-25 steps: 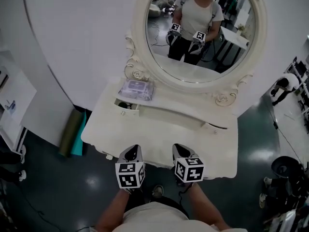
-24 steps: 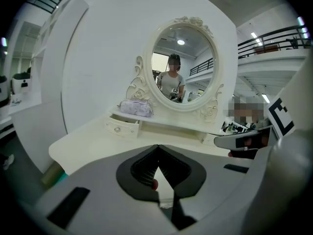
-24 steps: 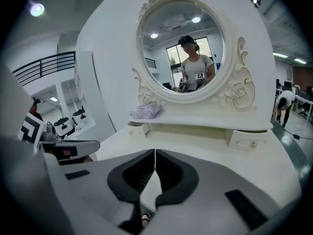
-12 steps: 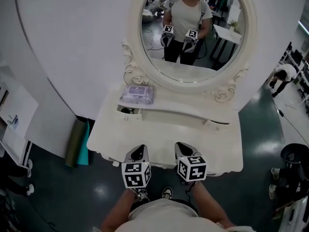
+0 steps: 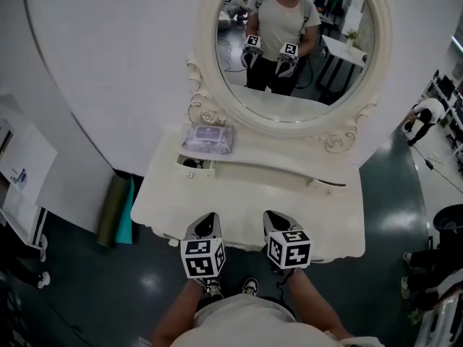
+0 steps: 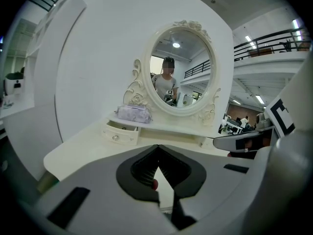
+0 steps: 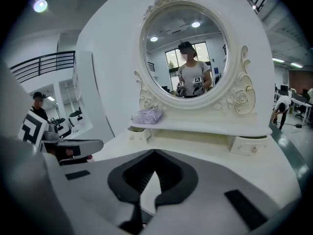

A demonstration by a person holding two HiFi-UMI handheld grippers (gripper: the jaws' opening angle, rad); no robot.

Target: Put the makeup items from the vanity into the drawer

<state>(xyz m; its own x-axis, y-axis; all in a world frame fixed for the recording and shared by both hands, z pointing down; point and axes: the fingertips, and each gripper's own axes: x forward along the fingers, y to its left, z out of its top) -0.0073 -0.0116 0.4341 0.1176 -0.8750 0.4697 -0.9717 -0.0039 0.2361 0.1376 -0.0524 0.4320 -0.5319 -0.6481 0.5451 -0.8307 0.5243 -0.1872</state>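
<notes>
Cream-white, the vanity [image 5: 239, 194] shows nothing loose on its broad top. A lilac pouch [image 5: 208, 139] lies on the raised shelf under the mirror [image 5: 289, 49], just above the small left drawer [image 5: 194, 167]. The drawer stands pulled out with something dark inside, so by my reading the pouch at least is left to stow. The left gripper [image 5: 207, 223] and right gripper [image 5: 276, 221] hover at the near edge, jaws closed on nothing.

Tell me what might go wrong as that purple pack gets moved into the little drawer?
The purple pack looks wider than the left drawer, which is only slightly open, so it may jam or fall. The left gripper and right gripper are both shut and must open first. The pack lies right beside the mirror frame, which they could knock.
</notes>
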